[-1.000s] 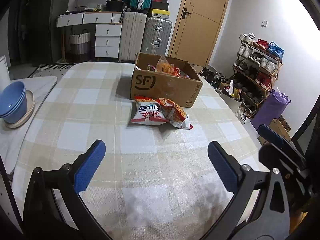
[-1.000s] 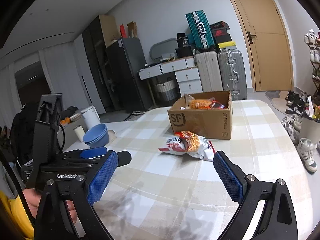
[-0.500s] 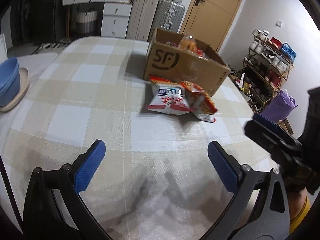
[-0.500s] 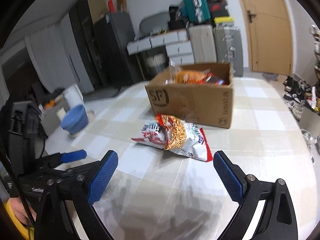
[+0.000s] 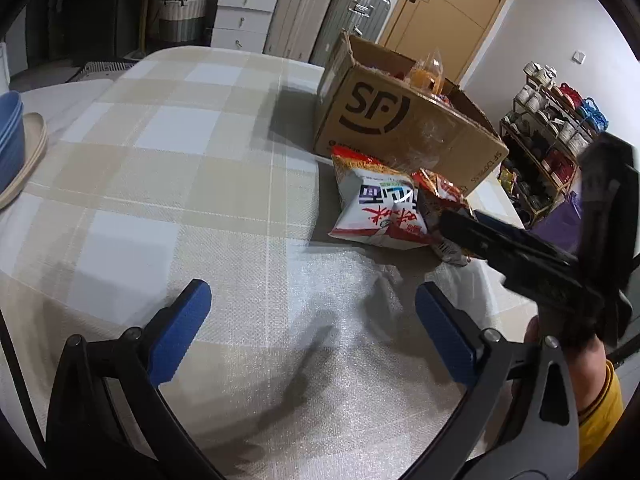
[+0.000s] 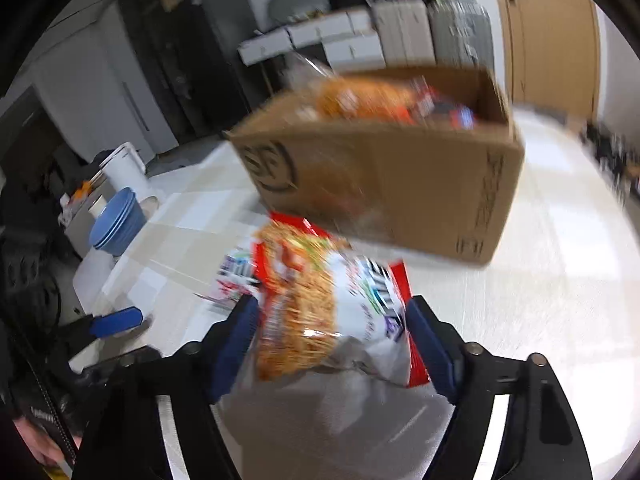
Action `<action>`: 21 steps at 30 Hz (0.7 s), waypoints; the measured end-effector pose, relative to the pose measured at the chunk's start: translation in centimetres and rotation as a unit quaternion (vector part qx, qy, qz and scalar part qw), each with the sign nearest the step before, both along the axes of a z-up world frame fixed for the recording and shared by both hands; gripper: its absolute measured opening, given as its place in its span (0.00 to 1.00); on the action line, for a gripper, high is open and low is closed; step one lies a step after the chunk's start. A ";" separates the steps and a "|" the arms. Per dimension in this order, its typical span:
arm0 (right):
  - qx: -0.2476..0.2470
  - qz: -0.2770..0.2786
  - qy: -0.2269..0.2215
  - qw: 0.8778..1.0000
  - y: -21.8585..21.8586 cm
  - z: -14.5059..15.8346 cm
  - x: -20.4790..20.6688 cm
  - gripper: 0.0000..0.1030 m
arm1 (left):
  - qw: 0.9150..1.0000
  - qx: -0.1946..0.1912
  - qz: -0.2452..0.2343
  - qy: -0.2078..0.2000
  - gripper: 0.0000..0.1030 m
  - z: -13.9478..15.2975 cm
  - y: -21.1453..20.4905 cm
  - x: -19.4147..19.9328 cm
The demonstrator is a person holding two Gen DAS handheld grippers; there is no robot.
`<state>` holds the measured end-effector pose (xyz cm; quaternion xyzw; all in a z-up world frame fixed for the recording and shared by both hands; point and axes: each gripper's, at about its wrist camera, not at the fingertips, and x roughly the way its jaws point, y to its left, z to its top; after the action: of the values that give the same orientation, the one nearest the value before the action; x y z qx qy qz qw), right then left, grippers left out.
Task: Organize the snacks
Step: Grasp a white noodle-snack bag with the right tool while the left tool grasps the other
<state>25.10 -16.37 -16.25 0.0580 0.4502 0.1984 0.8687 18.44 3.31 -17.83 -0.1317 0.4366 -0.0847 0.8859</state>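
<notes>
Snack packet [image 6: 332, 312] sits between the right gripper [image 6: 332, 340] pads, jaws just closing onto it; grab step. Left gripper [image 5: 312, 328] spread, empty. Next: lift into cardboard box [image 6: 400, 184].

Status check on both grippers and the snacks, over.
Right gripper closing around red-and-white noodle snack bag. Left gripper open, empty. Brown cardboard box just behind; path clear.

Checked tablecloth [image 5: 168, 160] covers the table; white drawer unit [image 5: 240, 12], upright suitcases [image 5: 316, 12], wooden door [image 5: 452, 12], loaded shoe rack [image 5: 552, 120] beyond.
</notes>
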 end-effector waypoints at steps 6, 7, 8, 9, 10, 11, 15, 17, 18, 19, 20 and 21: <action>0.075 -0.006 0.011 0.997 -2.1 -1.3 0.6 0.64 | 1.000 0.010 -0.005 0.005 0.99 -0.6 -0.2 0.4; 0.089 -0.004 0.009 0.996 -2.4 -1.4 0.6 0.63 | 1.000 0.015 -0.003 0.007 0.99 -0.7 -0.2 0.6; 0.099 -0.003 0.006 0.995 -2.6 -1.6 0.4 0.62 | 1.000 0.016 -0.002 0.009 0.99 -0.8 -0.2 0.7; 0.112 -0.004 0.005 0.994 -2.9 -1.7 0.3 0.61 | 1.000 0.016 0.000 0.012 0.99 -0.9 -0.2 1.0; 0.121 -0.005 0.004 0.993 -3.2 -1.7 0.2 0.60 | 1.000 0.015 0.001 0.014 0.99 -1.0 -0.1 1.1; 0.129 -0.006 0.005 0.992 -3.4 -1.8 0.3 0.60 | 1.000 0.016 0.005 0.014 0.99 -1.0 0.0 1.2; 0.141 -0.012 -0.005 0.990 -3.9 -1.4 -1.0 0.59 | 1.000 0.025 0.009 0.013 0.99 -0.8 -0.2 1.4; 0.153 -0.011 -0.022 0.988 -4.6 -1.0 -2.0 0.59 | 0.999 0.032 0.010 0.010 0.99 -0.4 -0.3 1.4; 0.162 -0.013 -0.034 0.986 -5.2 -0.6 -2.8 0.59 | 0.999 0.033 0.010 0.009 0.99 -0.3 -0.3 1.3; 0.168 -0.014 -0.043 0.985 -5.7 -0.4 -3.3 0.59 | 0.999 0.035 0.007 0.008 0.99 -0.1 -0.4 1.5; 0.173 -0.016 -0.051 0.984 -6.1 -0.2 -3.8 0.59 | 0.999 0.041 0.002 0.008 0.99 0.2 -0.7 2.0; 0.176 -0.020 -0.060 0.982 -6.6 0.1 -4.3 0.59 | 0.999 0.041 -0.007 0.007 0.99 0.6 -1.0 2.5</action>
<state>20.77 -22.93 -16.19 0.2070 0.3540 0.2599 0.8742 20.90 2.32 -17.27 -0.0929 0.4471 -0.0722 0.8867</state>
